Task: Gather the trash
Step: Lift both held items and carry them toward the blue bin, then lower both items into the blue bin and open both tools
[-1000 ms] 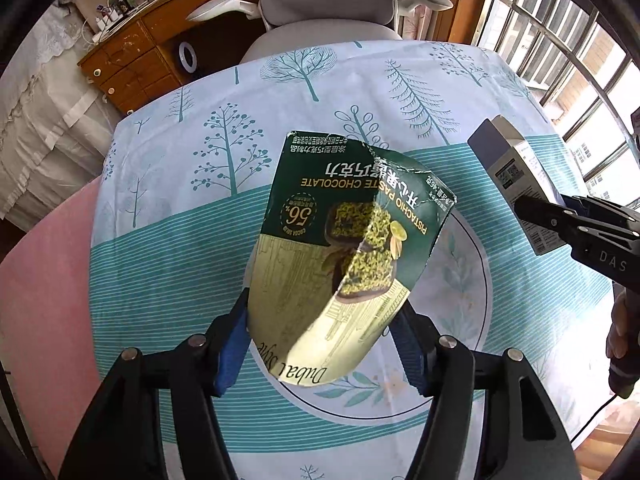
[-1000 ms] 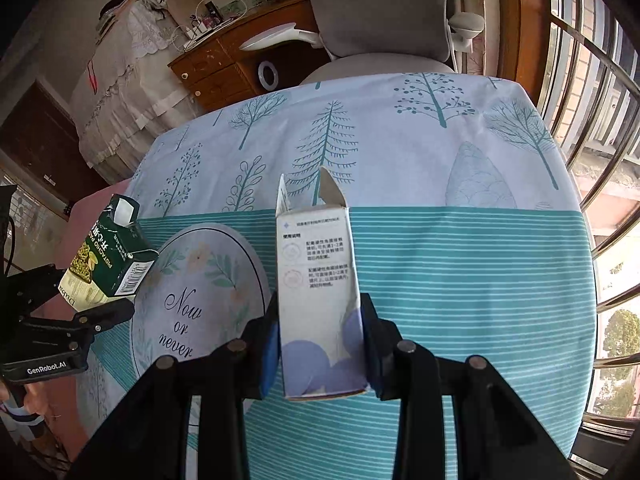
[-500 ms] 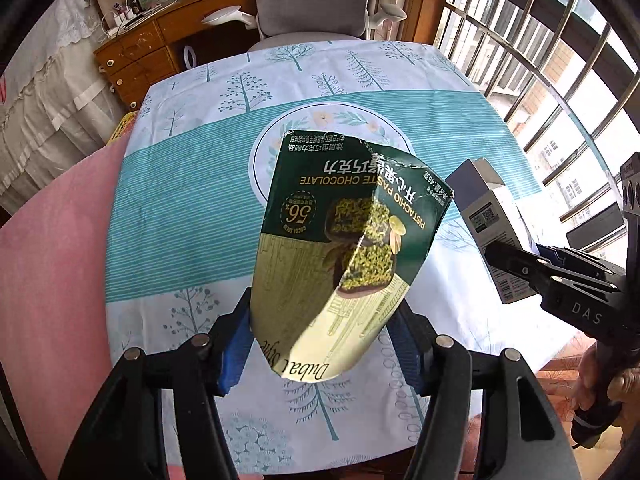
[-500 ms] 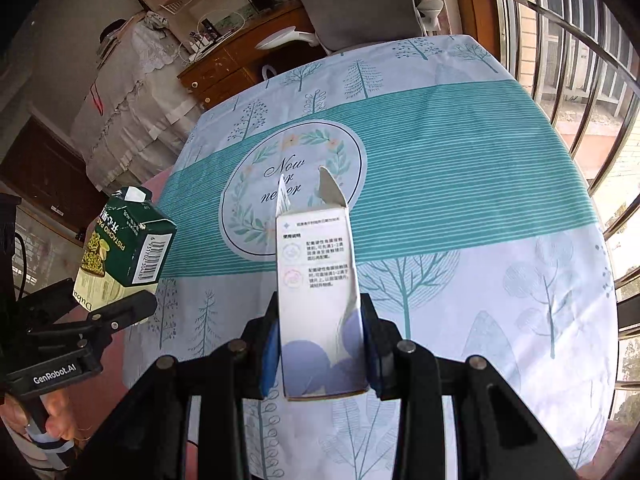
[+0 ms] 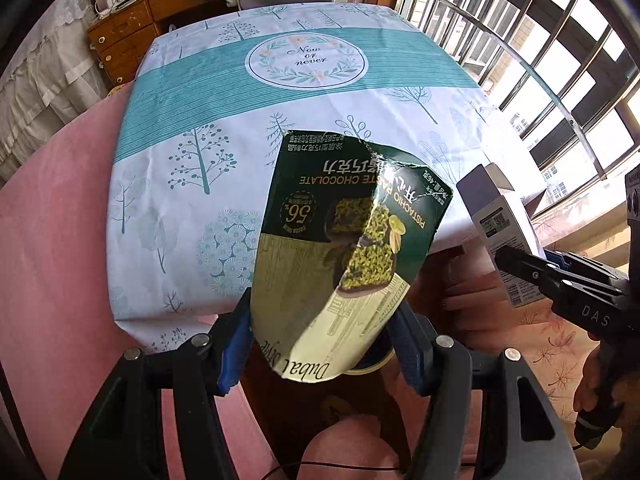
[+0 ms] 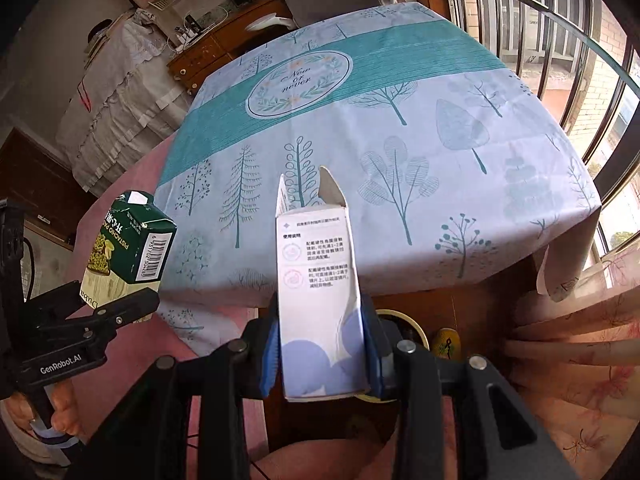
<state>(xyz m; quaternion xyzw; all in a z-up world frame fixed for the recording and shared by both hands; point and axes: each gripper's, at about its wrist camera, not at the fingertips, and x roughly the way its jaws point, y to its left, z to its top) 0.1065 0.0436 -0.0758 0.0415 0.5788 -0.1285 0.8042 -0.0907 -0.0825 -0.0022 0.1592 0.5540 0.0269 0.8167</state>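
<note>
My left gripper (image 5: 320, 344) is shut on a crumpled green pistachio chocolate box (image 5: 344, 248), held in the air in front of the table's near edge. The box also shows in the right wrist view (image 6: 128, 248), with the left gripper (image 6: 96, 320) under it. My right gripper (image 6: 320, 348) is shut on a white box (image 6: 316, 280) with open top flaps. That white box (image 5: 500, 224) and the right gripper (image 5: 560, 280) show at the right of the left wrist view.
The table (image 5: 256, 92) wears a tree-print cloth with a teal band and a round "Now or never" print (image 6: 298, 84). A round yellowish rim (image 6: 404, 320) sits low under the table edge. A wooden dresser (image 5: 128, 40), a chair and barred windows (image 5: 540, 60) stand around.
Both grippers have pulled back and down from over the table, still holding their boxes. The table now lies farther ahead and its near edge and the floor beneath show.
</note>
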